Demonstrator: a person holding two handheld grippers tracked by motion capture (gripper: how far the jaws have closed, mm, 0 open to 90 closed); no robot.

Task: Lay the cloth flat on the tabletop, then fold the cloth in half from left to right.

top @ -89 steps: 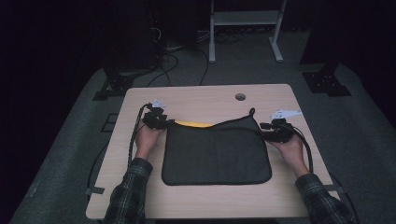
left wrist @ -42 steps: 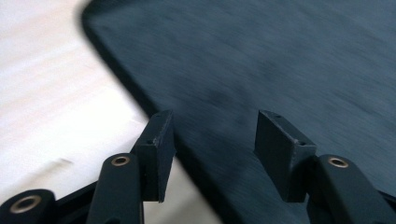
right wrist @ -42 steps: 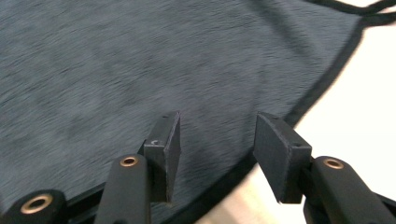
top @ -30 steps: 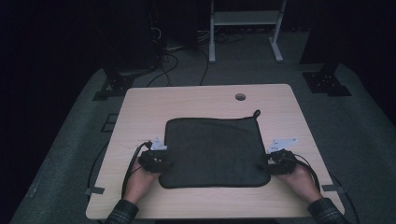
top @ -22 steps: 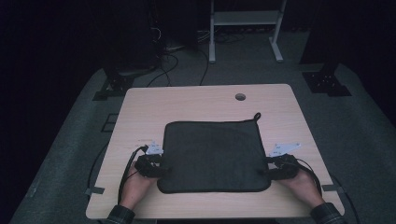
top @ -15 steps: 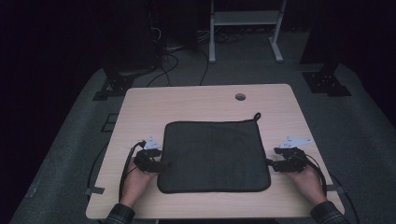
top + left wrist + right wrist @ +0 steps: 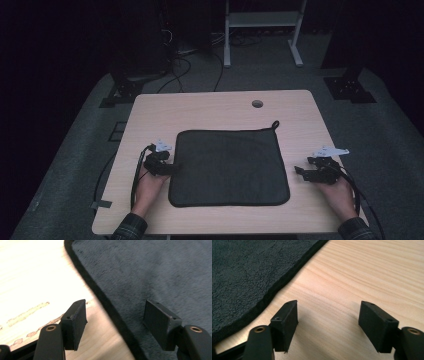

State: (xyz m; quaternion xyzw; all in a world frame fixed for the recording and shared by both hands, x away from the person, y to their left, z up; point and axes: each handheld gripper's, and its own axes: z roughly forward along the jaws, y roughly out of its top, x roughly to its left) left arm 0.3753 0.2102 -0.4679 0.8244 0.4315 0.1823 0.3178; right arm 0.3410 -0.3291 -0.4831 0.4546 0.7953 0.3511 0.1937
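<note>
A dark grey square cloth (image 7: 229, 167) with a black hem and a small hanging loop (image 7: 274, 123) lies flat on the light wooden table (image 7: 210, 107). At its left edge, my left gripper (image 7: 173, 168) is open. In the left gripper view the left gripper (image 7: 113, 305) straddles the cloth (image 7: 162, 277) hem without pressing on it; its jaws opened and have just been closing slightly. My right gripper (image 7: 299, 173) rests open on bare wood, clear of the cloth's right edge. In the right gripper view, the right gripper (image 7: 327, 303) holds nothing, the cloth (image 7: 244, 272) lies to its left, and its jaws have just been opening.
A round cable hole (image 7: 257, 103) sits in the table near the far edge. Behind the table stand a metal frame (image 7: 260, 30) and floor cables (image 7: 180, 60). Bare wood surrounds the cloth on every side.
Both grippers have let go of the cloth's near corners and drawn outward, the right one farther. The cloth, earlier lifted at its far edge over something yellow, now lies flat.
</note>
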